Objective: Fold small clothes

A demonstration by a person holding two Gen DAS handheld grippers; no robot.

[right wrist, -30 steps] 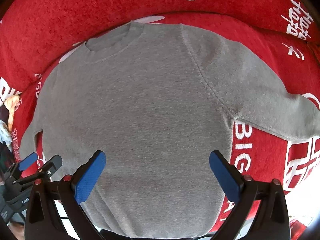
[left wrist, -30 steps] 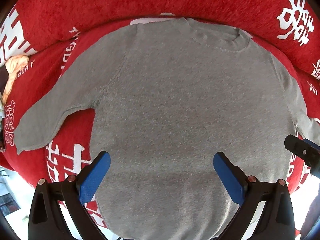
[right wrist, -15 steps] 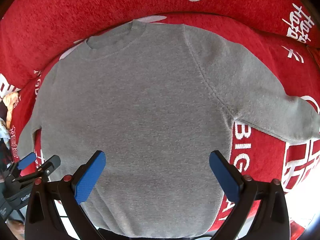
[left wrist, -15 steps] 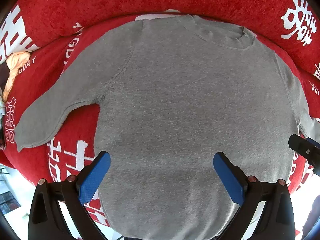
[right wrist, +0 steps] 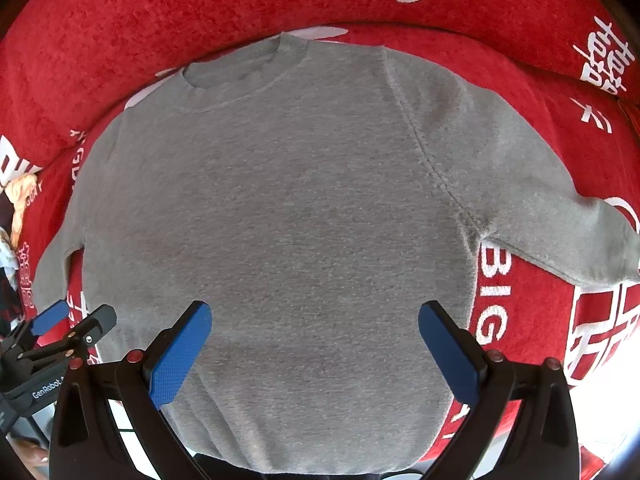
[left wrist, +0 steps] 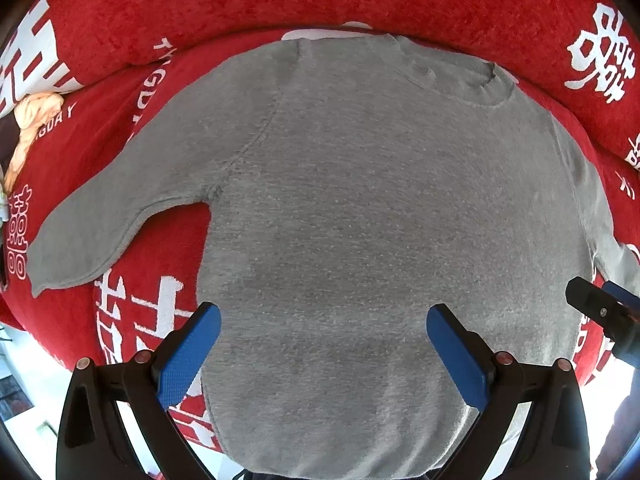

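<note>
- I see the grey sweater [left wrist: 360,208] spread flat, front up, on the red cover [left wrist: 280,0] with white lettering; the collar [left wrist: 452,76] lies at the far end and the hem hangs off the near edge, just under my tools.
- My left gripper [left wrist: 323,344] is spread wide with nothing between its blue pads [left wrist: 188,354]; it hovers over the lower body of the sweater, and I can't tell whether it touches the cloth.
- My right gripper [right wrist: 314,342] is likewise spread wide and empty, above the same lower stretch, a little toward the other side.
- The relation I care about: the sweater's long axis runs straight away from both tools, hem near, collar far, so any lengthwise fold means carrying cloth forward.
- The sleeves stick out sideways. The left sleeve [left wrist: 108,216] reaches out to the left, its cuff well apart from my left tool; the right sleeve [right wrist: 560,216] reaches right, its cuff well apart from my right tool (each tool is the nearer one for its own side).
- From the right wrist view, the left tool [right wrist: 60,336] shows at the lower left beside the sweater's edge.
- My guess is that nothing is folded yet, and that tucking the sleeves inward comes first.
- A bundle of pale fabric [left wrist: 36,120] sits at the far left, clear of the work.
</note>
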